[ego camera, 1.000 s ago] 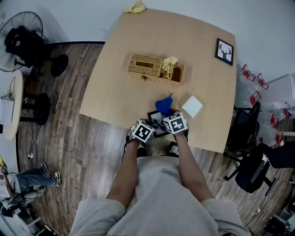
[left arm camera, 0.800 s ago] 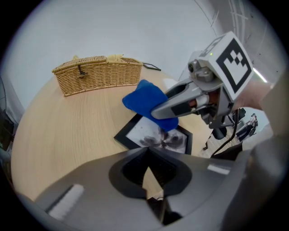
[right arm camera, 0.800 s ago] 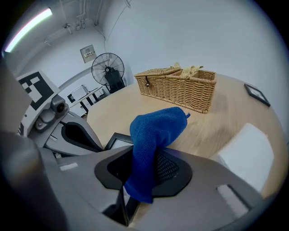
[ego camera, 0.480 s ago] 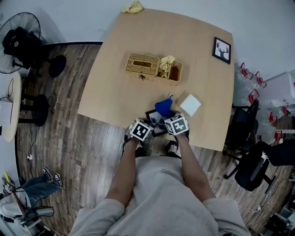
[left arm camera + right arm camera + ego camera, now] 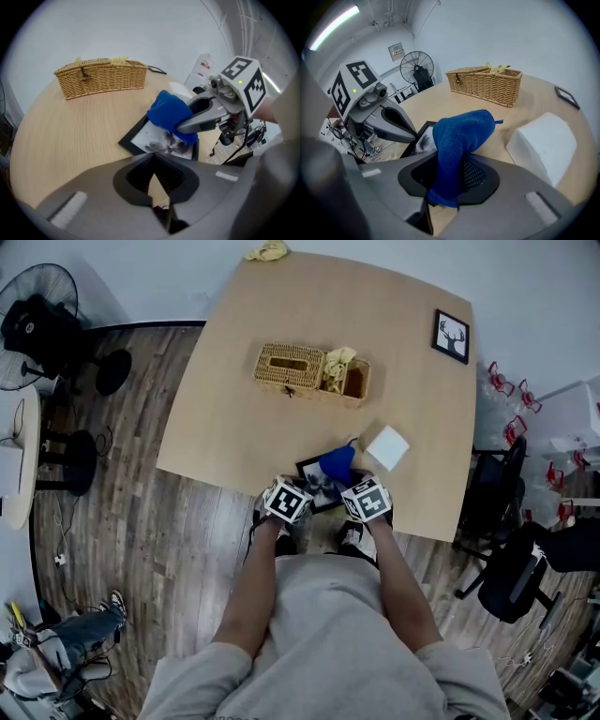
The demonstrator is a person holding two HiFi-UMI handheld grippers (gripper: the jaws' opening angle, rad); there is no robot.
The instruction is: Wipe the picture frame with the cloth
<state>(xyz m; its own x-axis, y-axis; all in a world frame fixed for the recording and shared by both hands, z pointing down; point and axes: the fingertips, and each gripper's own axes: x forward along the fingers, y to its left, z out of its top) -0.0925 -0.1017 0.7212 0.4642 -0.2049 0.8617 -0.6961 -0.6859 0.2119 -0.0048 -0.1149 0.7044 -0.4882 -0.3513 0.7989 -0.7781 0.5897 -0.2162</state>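
Note:
A black picture frame point(image 5: 310, 486) with a grey print lies flat at the table's near edge, also seen in the left gripper view point(image 5: 154, 138). My right gripper point(image 5: 450, 161) is shut on a blue cloth point(image 5: 459, 133), and the cloth's bunched end rests on the frame's far right part point(image 5: 169, 115). My left gripper point(image 5: 153, 154) is shut with its tips at the frame's near left edge; I cannot tell if they touch it. In the head view both marker cubes, left point(image 5: 287, 502) and right point(image 5: 366, 501), sit side by side over the frame.
A wicker basket point(image 5: 291, 369) with a yellow cloth in its side compartment stands mid-table. A white block point(image 5: 387, 447) lies just right of the blue cloth. A second small frame point(image 5: 452, 336) is at the far right, another yellow cloth point(image 5: 267, 251) at the far edge.
The right gripper has drawn the blue cloth a little toward the near edge across the frame. The left gripper has stayed at the frame's near left edge.

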